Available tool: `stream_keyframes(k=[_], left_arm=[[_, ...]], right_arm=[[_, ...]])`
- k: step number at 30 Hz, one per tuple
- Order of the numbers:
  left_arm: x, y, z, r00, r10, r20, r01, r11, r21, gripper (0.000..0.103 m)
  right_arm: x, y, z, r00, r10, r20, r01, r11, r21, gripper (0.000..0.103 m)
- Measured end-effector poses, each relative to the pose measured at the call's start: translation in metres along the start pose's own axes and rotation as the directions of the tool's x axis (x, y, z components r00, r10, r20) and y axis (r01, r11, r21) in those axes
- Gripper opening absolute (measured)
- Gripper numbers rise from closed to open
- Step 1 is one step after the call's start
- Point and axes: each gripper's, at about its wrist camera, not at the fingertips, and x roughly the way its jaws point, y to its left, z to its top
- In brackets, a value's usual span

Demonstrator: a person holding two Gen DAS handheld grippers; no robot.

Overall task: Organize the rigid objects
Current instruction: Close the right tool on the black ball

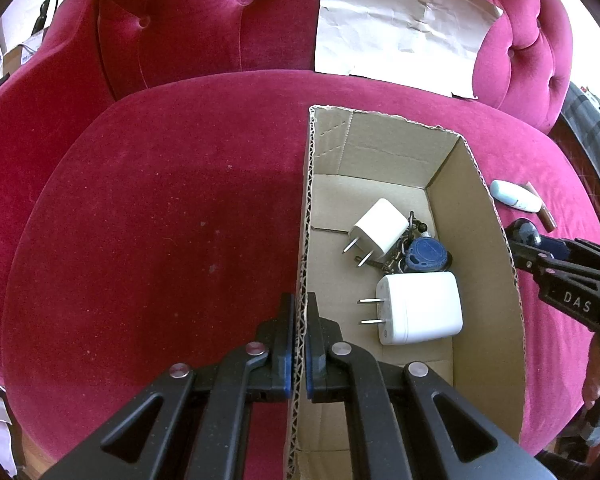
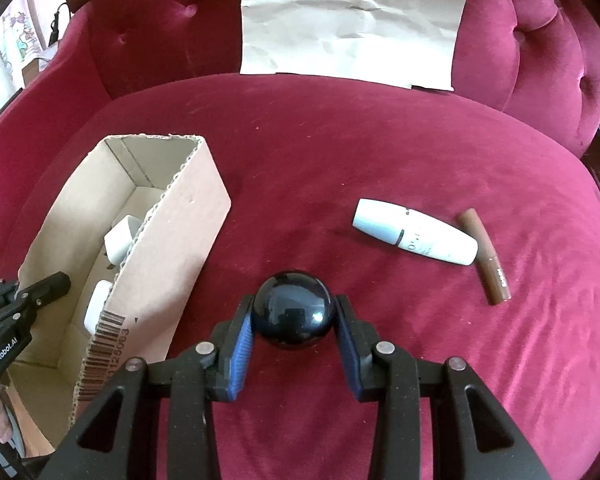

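**Ball gripped, box steadied**

My left gripper [image 1: 299,344] is clenched on the cardboard box [image 1: 488,216] wall, holding it steady on the sofa cushion [image 2: 320,152]. My right gripper [image 2: 292,320] grasps the black ball [image 2: 292,312]: glossy, hard, probably slippery, best squeezed across its widest part. Only the left view shows the chargers [image 1: 420,308] inside; only the right shows the ball's grip.

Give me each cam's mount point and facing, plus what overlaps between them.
Left wrist: sits on the left tool, looking down along its fingers, which pinch the cardboard box wall; two white chargers inside; right tool enters at the right edge.
Right wrist: sits on the right tool, looking down at the black ball it grips on the red cushion; left tool at the left edge.
Shared: box, ball, white tube, brown stick, cushion.
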Motion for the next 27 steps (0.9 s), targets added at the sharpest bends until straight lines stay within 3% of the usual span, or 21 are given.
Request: stream_keyframes(k=[9,27], left_arm=[[-0.001,-0.001,0.000,1.000,0.001,0.000,-0.001,1.000,0.002,0.003],[-0.001,-0.001,0.000,1.000,-0.001,0.000,0.001,1.000,-0.002,0.003]], right_arm=[[-0.020,0.000,0.010,1.000,-0.018,0.010,0.017,0.999,0.034,0.041],[-0.062,0.025,0.035,0.990,-0.025,0.136,0.023,1.000,0.016,0.041]])
